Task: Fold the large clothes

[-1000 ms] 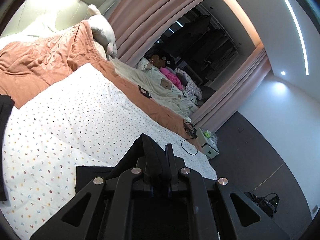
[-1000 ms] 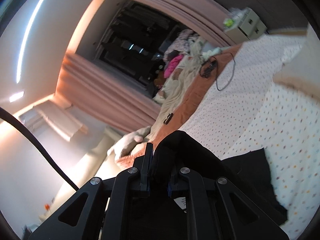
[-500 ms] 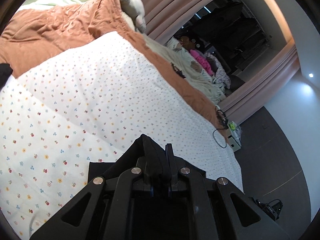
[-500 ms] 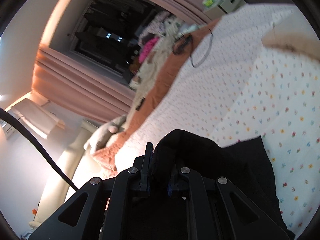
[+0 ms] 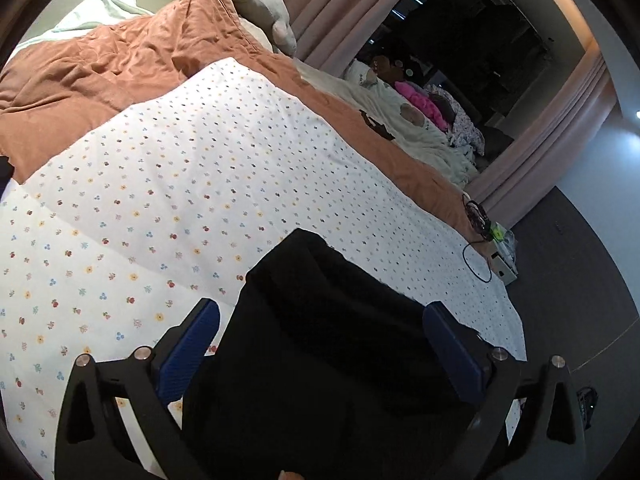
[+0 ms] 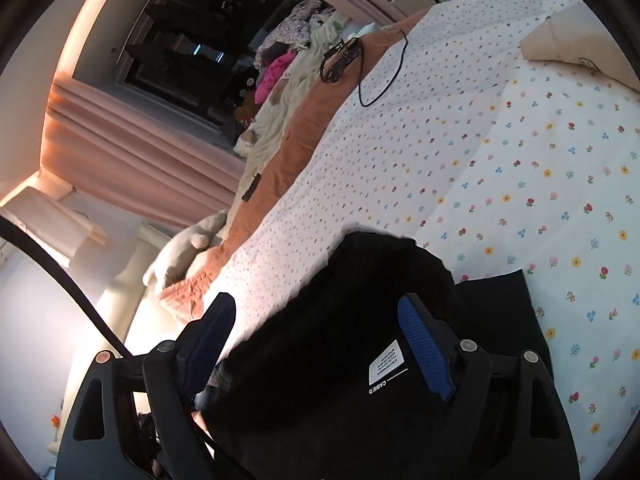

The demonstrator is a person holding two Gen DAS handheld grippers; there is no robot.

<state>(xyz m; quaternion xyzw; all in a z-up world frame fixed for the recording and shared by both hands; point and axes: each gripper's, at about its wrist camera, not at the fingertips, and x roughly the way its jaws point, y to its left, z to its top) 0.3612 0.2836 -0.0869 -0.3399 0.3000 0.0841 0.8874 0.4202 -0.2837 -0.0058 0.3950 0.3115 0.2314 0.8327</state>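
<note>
A black garment (image 5: 328, 352) lies bunched on the flowered white sheet (image 5: 192, 184) in the left wrist view. It sits between the spread blue pads (image 5: 192, 340) of my left gripper (image 5: 320, 316), whose jaws are opening, and neither pad presses the cloth. The right wrist view shows the same black garment (image 6: 340, 320), with a white label (image 6: 386, 364) facing up. It rests between the fingers of my right gripper (image 6: 316, 316). Those jaws are opening too, and the pads (image 6: 424, 344) stand clear of the fabric.
A rust-brown quilt (image 5: 120, 68) and a pale plush toy (image 5: 260, 4) lie at the head of the bed. Piled clothes (image 5: 420, 108) and curtains (image 5: 332, 4) line the far side. A black cable (image 6: 380, 76) lies on the sheet, a beige cushion (image 6: 568, 48) beyond it.
Both grippers were shut on the black garment; now their jaws stand wide and the cloth has dropped onto the sheet. Both hands have sunk closer to the bed.
</note>
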